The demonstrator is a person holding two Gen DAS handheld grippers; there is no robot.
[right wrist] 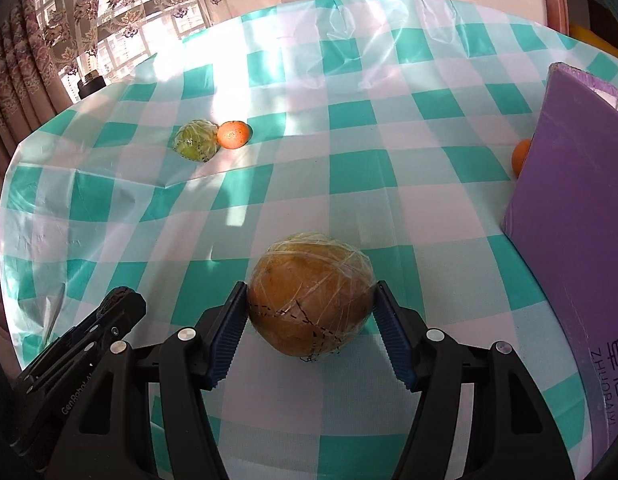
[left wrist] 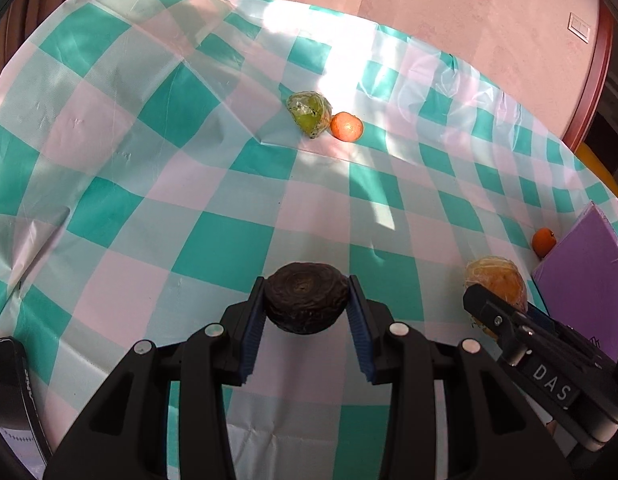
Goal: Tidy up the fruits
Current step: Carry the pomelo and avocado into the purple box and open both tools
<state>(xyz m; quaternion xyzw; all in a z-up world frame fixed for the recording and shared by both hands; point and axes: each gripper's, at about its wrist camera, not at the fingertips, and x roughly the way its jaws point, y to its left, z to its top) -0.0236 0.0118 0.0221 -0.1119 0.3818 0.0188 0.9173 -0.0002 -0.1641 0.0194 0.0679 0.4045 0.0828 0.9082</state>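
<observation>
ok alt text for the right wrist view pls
The right tongs grip a plastic-wrapped brown fruit over a teal-checked tablecloth. Farther off, a wrapped green fruit touches an orange; a purple box stands at right.

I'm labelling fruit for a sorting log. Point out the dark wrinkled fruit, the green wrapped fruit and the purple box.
dark wrinkled fruit [left wrist: 306,298], left wrist view, centre of its top.
green wrapped fruit [right wrist: 195,140], right wrist view, middle of the wrapped surface.
purple box [right wrist: 573,216], right wrist view, its broad side face.
</observation>
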